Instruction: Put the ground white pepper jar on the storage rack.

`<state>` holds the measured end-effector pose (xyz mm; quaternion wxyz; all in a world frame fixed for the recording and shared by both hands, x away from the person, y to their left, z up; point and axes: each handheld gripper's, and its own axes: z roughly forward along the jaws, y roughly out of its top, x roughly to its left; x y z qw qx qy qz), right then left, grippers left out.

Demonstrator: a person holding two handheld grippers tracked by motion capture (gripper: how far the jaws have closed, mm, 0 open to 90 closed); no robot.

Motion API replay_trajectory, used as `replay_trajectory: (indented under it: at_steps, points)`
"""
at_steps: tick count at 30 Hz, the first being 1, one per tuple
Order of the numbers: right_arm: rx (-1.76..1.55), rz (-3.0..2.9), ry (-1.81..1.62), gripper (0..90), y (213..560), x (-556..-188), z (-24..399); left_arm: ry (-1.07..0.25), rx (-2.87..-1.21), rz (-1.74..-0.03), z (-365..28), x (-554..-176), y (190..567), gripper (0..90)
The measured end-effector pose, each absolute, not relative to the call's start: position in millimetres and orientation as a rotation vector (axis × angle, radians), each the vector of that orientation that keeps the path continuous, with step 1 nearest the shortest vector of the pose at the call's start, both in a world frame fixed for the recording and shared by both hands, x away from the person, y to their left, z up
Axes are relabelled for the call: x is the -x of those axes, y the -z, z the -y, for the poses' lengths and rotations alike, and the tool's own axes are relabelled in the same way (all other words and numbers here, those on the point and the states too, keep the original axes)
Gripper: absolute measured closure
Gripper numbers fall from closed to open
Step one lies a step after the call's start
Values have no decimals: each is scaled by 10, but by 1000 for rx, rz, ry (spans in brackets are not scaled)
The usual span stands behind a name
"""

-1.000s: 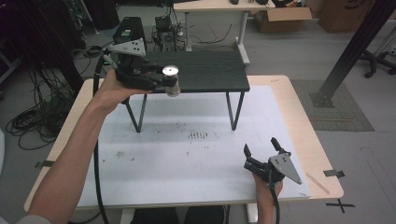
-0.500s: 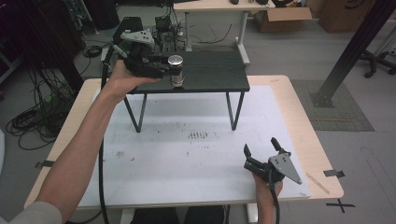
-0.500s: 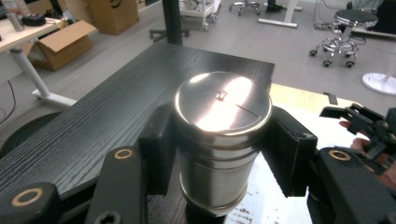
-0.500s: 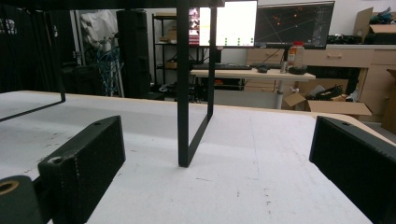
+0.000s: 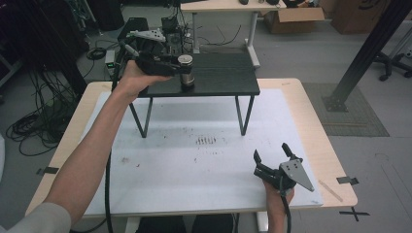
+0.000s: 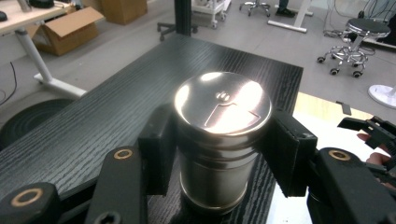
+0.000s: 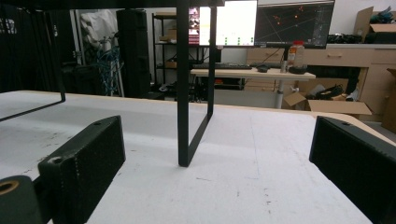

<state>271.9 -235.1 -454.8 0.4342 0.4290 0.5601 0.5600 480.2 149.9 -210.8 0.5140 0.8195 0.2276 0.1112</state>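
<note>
1. Gripping a metal shaker canister [image 5: 185, 71], the left gripper [image 5: 167, 65] has its two black jaws clamped against the canister's opposite sides.
2. The canister stands upright on the black wood-grain shelf [image 5: 223, 77], near that shelf's left front corner; in the left gripper view its shiny lid [image 6: 223, 103] sits between the pads [image 6: 158, 148].
3. The shelf rests on thin black legs [image 5: 248, 115] along the far edge of the white table [image 5: 194, 170].
4. The right gripper [image 5: 273, 159] lies low near the table's front right corner, its jaws spread wide with nothing between them.
5. In the right gripper view, one shelf leg [image 7: 183, 93] rises ahead.
</note>
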Motion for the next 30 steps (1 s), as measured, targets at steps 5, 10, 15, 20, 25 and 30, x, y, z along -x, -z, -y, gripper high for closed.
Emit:
replay_trajectory:
  at_steps: [5, 10, 15, 20, 25, 30]
  points:
    - [-1068, -1395, -1395, 31, 4548, -2719, 2351, -268, -1971, -558, -1493, -4824, 2134, 489]
    - [-1068, -1396, -1394, 31, 4548, -2719, 2351, -269, -1973, -558, -1494, -4829, 2142, 488]
    - [-1069, -1396, -1394, 32, 4548, -2719, 2351, -275, -1972, -556, -1494, -4821, 2147, 488]
    - [-1068, -1395, -1394, 31, 4548, -2719, 2350, -277, -1977, -553, -1498, -4821, 2147, 488]
    - [-1068, -1395, -1394, 31, 4548, -2719, 2350, -280, -1973, -553, -1491, -4821, 2149, 488]
    - [-1068, -1395, -1395, 31, 4548, -2719, 2350, -277, -1966, -555, -1495, -4827, 2155, 487]
